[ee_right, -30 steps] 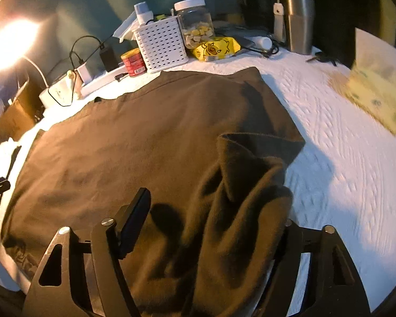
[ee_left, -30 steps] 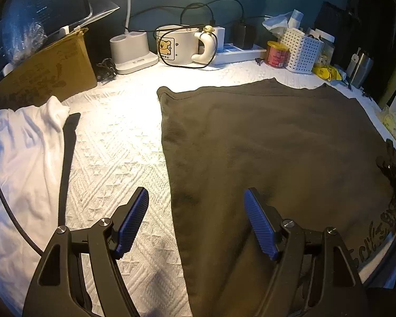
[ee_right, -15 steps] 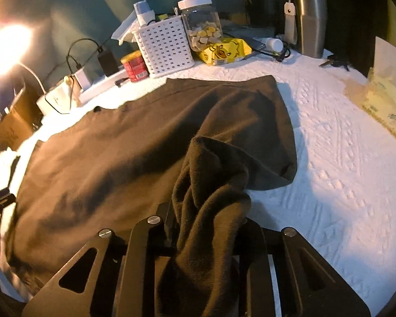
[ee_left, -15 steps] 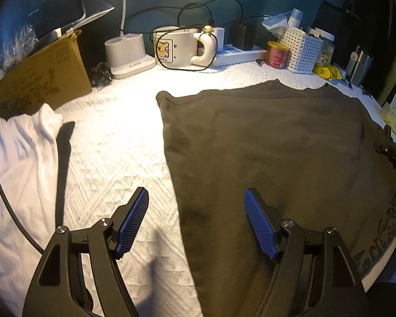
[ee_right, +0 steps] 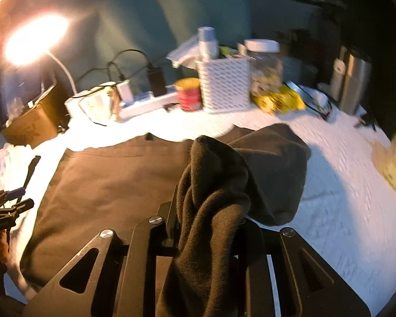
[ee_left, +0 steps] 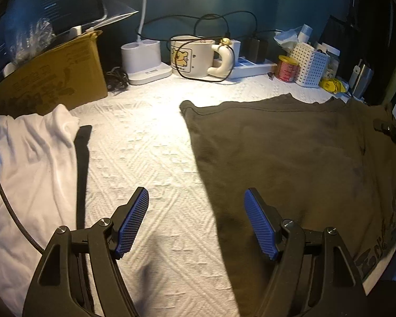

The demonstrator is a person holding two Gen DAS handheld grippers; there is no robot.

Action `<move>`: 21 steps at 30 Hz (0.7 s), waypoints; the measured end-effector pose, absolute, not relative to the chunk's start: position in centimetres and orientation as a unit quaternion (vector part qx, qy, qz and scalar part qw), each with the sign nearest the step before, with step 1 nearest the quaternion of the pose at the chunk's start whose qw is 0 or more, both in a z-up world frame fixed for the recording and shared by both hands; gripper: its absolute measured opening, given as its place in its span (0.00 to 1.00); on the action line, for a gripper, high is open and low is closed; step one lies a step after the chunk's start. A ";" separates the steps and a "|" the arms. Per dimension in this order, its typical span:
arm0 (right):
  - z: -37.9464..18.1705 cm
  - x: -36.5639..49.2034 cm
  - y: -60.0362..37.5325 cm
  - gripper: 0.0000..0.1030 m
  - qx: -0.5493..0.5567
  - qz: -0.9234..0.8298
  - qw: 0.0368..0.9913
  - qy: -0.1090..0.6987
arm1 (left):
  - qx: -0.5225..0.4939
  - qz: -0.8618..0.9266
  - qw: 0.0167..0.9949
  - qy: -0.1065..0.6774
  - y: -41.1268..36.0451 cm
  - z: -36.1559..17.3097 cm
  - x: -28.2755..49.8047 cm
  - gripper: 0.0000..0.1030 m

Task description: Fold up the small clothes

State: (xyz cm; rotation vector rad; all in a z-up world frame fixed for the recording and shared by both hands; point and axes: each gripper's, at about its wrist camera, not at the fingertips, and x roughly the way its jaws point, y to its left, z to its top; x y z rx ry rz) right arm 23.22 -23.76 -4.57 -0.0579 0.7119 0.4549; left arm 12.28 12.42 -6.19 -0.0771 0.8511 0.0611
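A dark olive T-shirt (ee_left: 290, 158) lies spread on the white textured cover, with printed lettering near its front right edge. My left gripper (ee_left: 196, 222) is open and empty, low over the shirt's left edge, one blue pad (ee_left: 133, 220) over the bare cover and the other over cloth. My right gripper (ee_right: 208, 227) is shut on a bunched fold of the dark T-shirt (ee_right: 213, 192) and holds it lifted above the rest of the shirt (ee_right: 113, 185). It also shows at the right edge of the left wrist view (ee_left: 393, 129).
A white garment (ee_left: 26, 163) lies crumpled at the left. Along the back stand a cardboard box (ee_left: 47, 84), a lamp base (ee_left: 145, 63), a bear mug (ee_left: 195, 56), a power strip, a red can (ee_left: 286, 68), a white basket (ee_right: 224, 87), a jar and a steel tumbler (ee_right: 353, 82).
My right gripper closed on the shirt's right side and lifted it up and inward. My left gripper slid slightly left, staying open over the shirt's left edge.
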 end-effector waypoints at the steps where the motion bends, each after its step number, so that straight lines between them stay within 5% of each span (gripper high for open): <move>1: -4.4 23.1 -23.0 0.20 -0.033 0.226 0.911 0.343 | -0.040 0.031 0.910 0.411 12.7 -6.2 12.2 0.73; 21: -5.4 18.1 -10.3 0.19 -0.132 0.339 0.864 0.348 | -0.063 0.031 0.920 0.385 15.7 -5.4 9.5 0.73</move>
